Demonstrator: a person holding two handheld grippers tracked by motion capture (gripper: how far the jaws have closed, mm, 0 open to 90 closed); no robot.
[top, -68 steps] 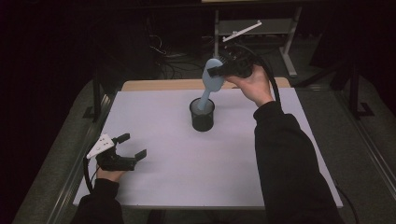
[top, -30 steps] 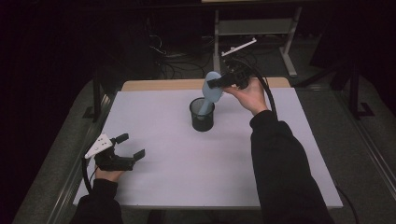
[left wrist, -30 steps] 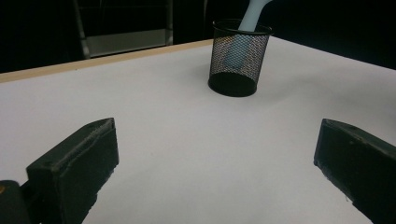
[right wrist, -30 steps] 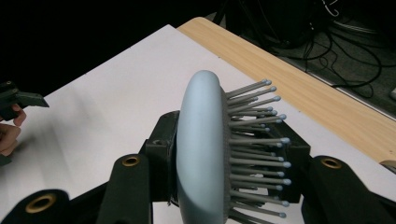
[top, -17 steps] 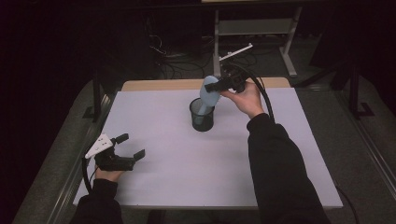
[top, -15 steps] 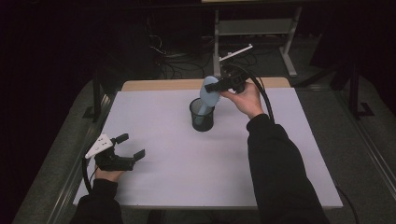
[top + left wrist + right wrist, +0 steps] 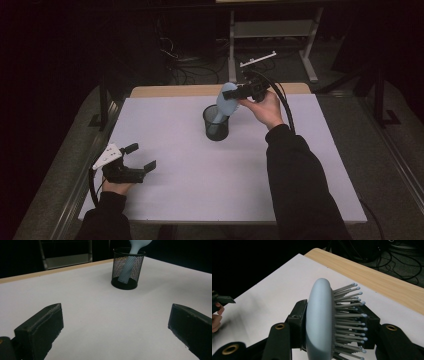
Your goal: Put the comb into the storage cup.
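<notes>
- A pale blue hairbrush [image 7: 223, 104] is standing handle-down in a black mesh cup [image 7: 216, 123], with its paddle head leaning out over the rim toward the far right.
- In the left gripper view the hairbrush handle [image 7: 126, 269] is showing through the mesh of the cup [image 7: 127, 267], slanting down to the cup's floor.
- The mesh cup is sitting upright on the white desk [image 7: 190, 165], past the middle and toward the far edge, where a strip of bare wood [image 7: 175, 91] is running along the white surface.
- The right gripper [image 7: 239, 93] is clasping the brush head from the far right side, with the person's right hand [image 7: 265, 107] wrapped around its body and a black cable [image 7: 284, 102] looping back over the wrist.
- In the right gripper view the brush head [image 7: 319, 322] is lying edge-on between the two black jaws, one at its smooth back and the other at its grey bristles [image 7: 348, 312]; those jaws have just been easing apart a little, yet the head is staying between them.
- The left gripper [image 7: 142, 157] is resting low at the near left of the desk, well apart from the cup, held in the person's left hand [image 7: 116, 185].
- Its jaws are standing wide apart with nothing but bare white desk between them, and it is pointing toward the cup.
</notes>
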